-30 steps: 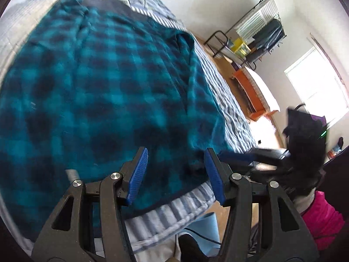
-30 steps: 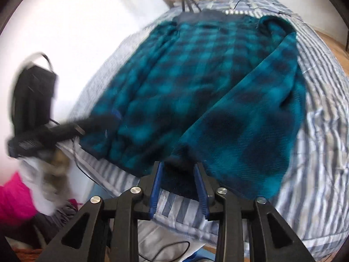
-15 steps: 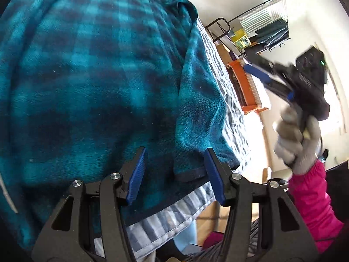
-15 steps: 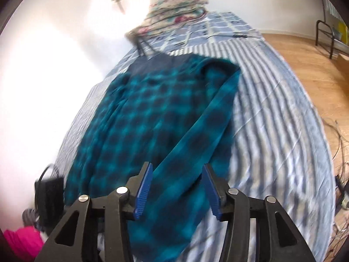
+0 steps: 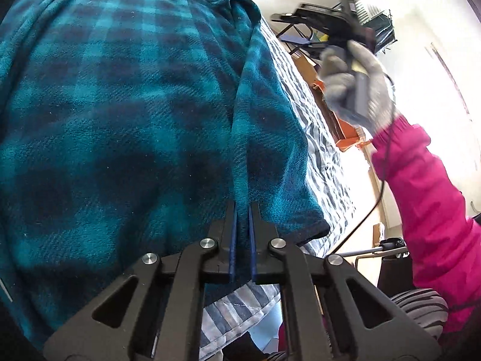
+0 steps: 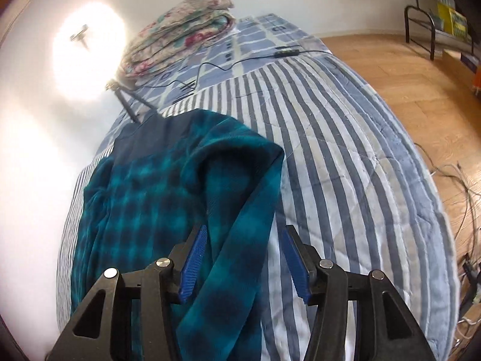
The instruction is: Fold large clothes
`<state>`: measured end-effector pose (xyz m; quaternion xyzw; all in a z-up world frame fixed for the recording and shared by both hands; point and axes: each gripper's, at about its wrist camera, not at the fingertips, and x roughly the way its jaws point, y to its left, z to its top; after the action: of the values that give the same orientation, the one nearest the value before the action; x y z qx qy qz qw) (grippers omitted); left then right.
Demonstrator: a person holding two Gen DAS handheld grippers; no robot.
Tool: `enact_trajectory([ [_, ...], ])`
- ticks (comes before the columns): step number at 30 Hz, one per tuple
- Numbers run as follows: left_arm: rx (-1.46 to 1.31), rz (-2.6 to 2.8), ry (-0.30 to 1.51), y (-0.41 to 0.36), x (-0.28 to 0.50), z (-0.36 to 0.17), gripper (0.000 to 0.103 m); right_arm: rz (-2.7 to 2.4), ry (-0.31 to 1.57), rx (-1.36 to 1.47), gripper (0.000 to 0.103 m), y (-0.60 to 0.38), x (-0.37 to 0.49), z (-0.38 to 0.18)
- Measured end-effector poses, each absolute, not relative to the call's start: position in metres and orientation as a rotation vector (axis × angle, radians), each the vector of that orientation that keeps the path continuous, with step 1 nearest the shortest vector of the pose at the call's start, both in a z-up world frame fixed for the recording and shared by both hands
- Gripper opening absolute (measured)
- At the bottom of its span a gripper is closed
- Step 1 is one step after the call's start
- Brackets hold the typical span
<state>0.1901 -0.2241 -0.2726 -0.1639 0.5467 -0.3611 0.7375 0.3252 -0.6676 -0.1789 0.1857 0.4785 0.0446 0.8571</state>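
The teal plaid shirt (image 5: 126,114) lies spread on the striped bedcover (image 6: 345,156); my left gripper (image 5: 242,213) pinches a fold of it near the bed's edge — pads nearly meeting; my right gripper (image 6: 245,258) hovers above its sleeve, jaws wide, holding nothing; the shirt's hem is cut off below both views.

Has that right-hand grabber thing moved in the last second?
Yes. The right gripper has travelled up along the plaid shirt, from its bottom hem toward the folded floral quilt at the bed's far end, and its jaws now stand open.
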Motion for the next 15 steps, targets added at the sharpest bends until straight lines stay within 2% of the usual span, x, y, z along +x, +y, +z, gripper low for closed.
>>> enact_trajectory([
  [7,-0.362,-0.792,1.173,-0.224,0.187,-0.265,0.002,0.037,1.048,0.382,0.054,-0.669,0.370,-0.202],
  [8,-0.359,-0.794,1.171,-0.224,0.186,-0.264,0.002,0.023,1.060,0.378,0.050,-0.669,0.374,-0.205],
  [9,-0.354,-0.797,1.169,-0.224,0.184,-0.262,0.002,0.011,1.071,0.376,0.037,-0.668,0.376,-0.207],
  [12,-0.334,-0.810,1.156,-0.226,0.177,-0.257,0.001,-0.019,1.076,0.334,0.011,-0.662,0.374,-0.202],
  [13,-0.331,-0.815,1.153,-0.224,0.174,-0.255,0.001,-0.019,1.071,0.308,0.005,-0.659,0.372,-0.197],
  [15,-0.325,-0.823,1.148,-0.224,0.170,-0.255,0.001,-0.034,1.063,0.234,0.002,-0.651,0.367,-0.184],
])
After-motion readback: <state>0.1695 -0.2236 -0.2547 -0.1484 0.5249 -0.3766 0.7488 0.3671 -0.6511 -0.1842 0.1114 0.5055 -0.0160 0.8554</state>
